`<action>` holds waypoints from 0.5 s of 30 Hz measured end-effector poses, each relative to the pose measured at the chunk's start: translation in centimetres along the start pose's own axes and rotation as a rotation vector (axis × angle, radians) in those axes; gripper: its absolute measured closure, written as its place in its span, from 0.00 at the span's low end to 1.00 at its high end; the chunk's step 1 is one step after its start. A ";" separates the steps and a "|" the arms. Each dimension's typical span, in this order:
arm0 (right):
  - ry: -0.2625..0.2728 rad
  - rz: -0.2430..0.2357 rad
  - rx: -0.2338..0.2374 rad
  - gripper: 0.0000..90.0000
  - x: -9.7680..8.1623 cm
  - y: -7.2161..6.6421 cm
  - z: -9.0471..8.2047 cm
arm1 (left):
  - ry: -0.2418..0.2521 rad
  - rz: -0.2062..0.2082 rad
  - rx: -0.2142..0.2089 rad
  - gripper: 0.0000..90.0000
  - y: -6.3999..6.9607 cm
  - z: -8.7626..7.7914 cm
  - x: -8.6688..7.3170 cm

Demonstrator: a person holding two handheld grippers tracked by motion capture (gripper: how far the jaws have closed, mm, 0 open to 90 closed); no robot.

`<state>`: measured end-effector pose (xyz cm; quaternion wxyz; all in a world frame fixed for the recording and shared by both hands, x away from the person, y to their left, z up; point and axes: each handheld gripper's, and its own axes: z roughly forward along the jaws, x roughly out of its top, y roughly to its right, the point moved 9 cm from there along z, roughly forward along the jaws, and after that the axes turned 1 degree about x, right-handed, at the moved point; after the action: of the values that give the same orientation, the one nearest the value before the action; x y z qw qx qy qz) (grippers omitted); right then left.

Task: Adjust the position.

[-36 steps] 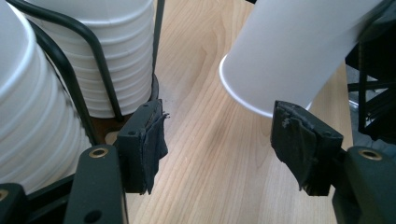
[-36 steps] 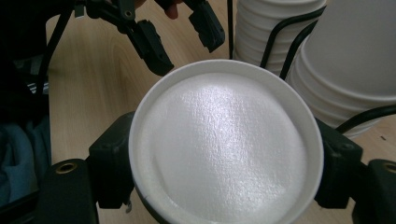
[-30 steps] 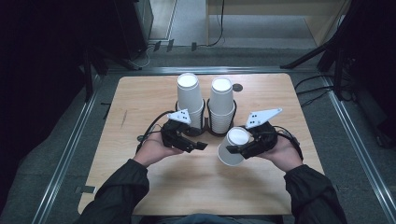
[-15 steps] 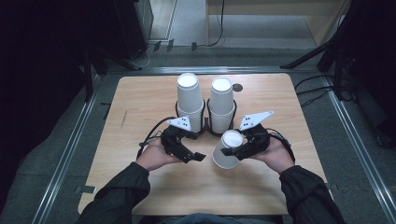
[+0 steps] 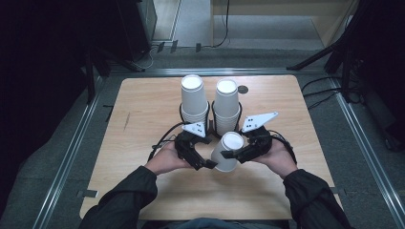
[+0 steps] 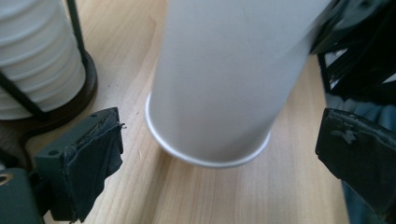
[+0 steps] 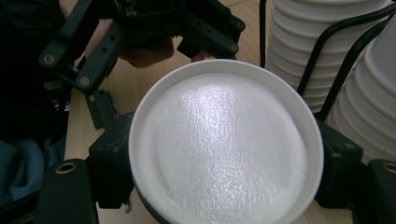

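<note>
- Paper cup (image 5: 228, 151) upside down, off the counter (image 5: 143, 119), just in front of the two cup stacks (image 5: 210, 102).
- Right claw (image 5: 234, 154) grips the cup.
- Left claw (image 5: 206, 163) has just been opening; jaws wide, cup between, untouched.
- Risk: thin wall crushes or slips; cup knocks the stacks.
- No writing readable.
</note>
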<state>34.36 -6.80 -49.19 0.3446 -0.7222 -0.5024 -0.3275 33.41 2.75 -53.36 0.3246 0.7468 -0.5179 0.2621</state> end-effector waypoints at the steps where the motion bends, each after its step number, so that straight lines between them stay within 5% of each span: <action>1: 0.006 0.002 0.004 0.27 0.1 -0.1 0.0 | 0.000 0.000 0.000 0.01 0.0 0.0 0.0; 15: 0.078 -0.033 0.050 0.27 2.6 -1.7 -0.5 | 0.039 0.021 -0.038 0.01 1.0 1.0 0.7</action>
<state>33.46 -5.46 -46.49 0.3763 -0.6918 -0.5082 -0.3485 32.71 1.31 -53.27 0.3458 0.7300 -0.5240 0.2701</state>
